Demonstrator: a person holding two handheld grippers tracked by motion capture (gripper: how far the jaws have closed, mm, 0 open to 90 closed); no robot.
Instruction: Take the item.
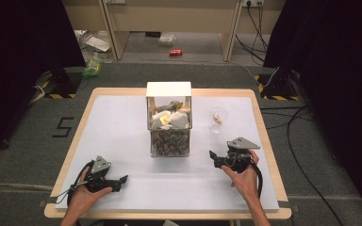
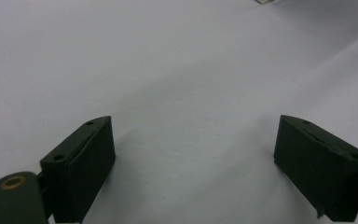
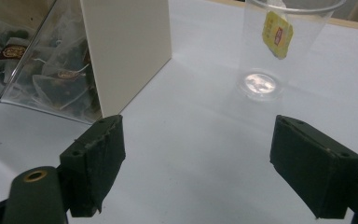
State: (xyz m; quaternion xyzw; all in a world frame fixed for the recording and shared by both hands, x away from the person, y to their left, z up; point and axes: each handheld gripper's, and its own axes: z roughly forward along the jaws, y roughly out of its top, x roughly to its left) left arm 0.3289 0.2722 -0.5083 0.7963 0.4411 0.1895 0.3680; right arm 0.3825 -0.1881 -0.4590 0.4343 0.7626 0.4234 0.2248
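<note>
The cup (image 1: 218,116) with its tea tag stands just beyond the right gripper (image 1: 215,158), nearer than the left gripper (image 1: 120,181); both are wide open and empty

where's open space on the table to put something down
Free: the white mat left of the tea box, and the front strip between the left gripper and right gripper. Crowded: right of the box, around the cup.
</note>
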